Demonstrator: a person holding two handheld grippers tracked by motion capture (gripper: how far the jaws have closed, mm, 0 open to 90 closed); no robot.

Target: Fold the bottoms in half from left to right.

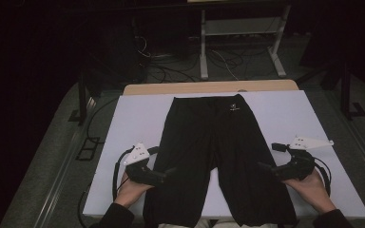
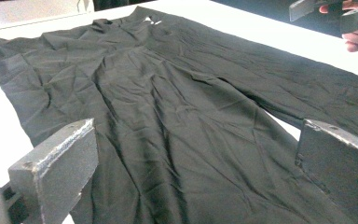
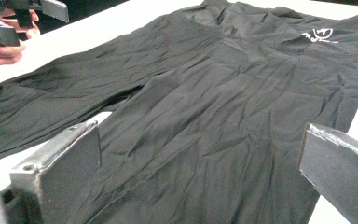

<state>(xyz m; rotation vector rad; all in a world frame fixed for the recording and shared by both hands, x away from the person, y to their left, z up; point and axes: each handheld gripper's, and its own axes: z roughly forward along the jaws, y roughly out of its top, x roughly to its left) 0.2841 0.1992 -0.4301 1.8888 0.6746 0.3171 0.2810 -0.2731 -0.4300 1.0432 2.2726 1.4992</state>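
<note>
The black shorts (image 1: 221, 156) lie flat between the left gripper (image 1: 167, 173) and right gripper (image 1: 266, 167), both fingers open.

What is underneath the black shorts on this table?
The black shorts lie flat on a white sheet that covers the wooden table. Whatever the sheet carries directly beneath the fabric is hidden.
</note>
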